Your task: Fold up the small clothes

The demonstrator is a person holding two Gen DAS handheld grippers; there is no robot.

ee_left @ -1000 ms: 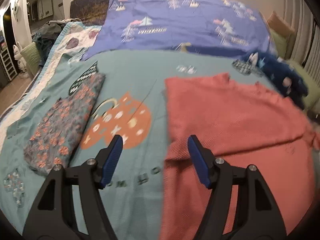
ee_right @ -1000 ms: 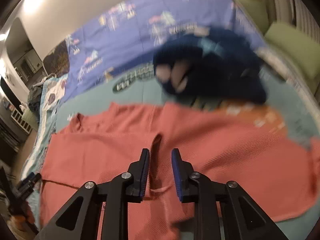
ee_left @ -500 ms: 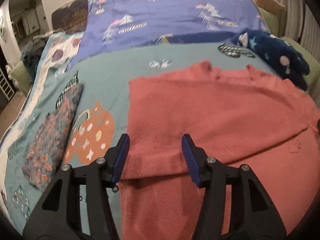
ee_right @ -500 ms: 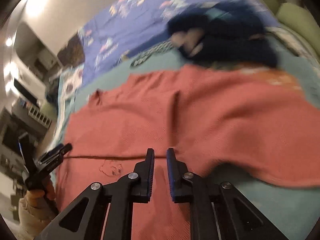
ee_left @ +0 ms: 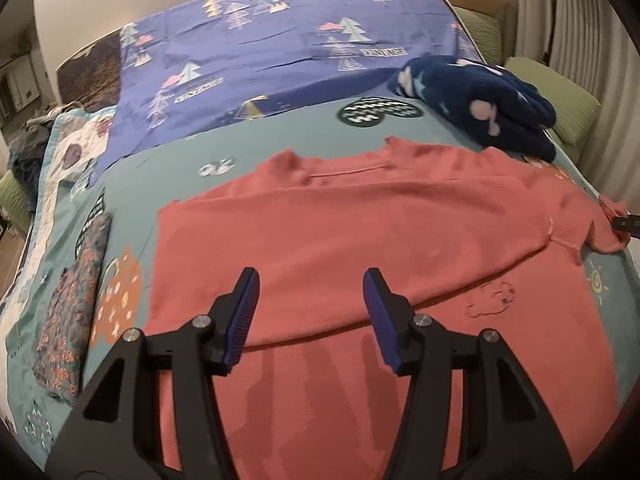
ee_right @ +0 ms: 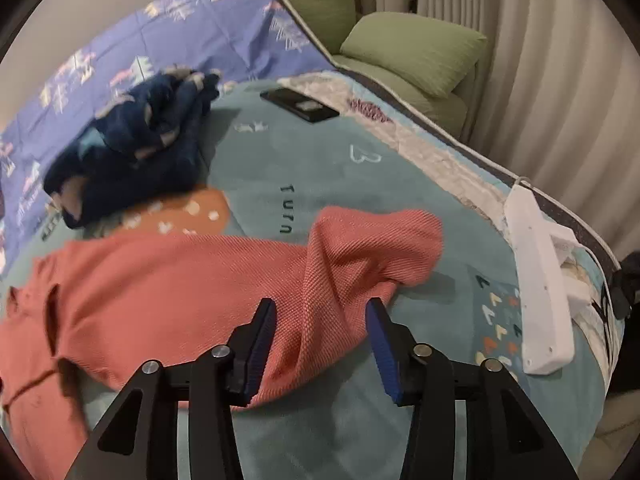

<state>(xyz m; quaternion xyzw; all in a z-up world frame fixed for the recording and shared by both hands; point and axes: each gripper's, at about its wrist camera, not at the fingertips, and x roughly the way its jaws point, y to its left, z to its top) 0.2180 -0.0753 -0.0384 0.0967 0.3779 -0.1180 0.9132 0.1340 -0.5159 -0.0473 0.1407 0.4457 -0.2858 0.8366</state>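
The coral sweater [ee_left: 360,240] lies spread on the teal bedspread [ee_right: 340,168], one layer already doubled across its body, so the fold looks partway done. The left gripper [ee_left: 310,312] hovers with fingers spread and empty over that folded edge; the right gripper [ee_right: 320,340], also spread, straddles the bunched sleeve [ee_right: 372,248]. Next likely: pinch the sleeve, carry it inward. By the sleeve the bedspread reads "TURN"; the purple sheet [ee_left: 280,52] beyond the sweater says "VINTAGE".

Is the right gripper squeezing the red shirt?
No, the right gripper is open, with the red shirt sleeve lying loose between its fingers.
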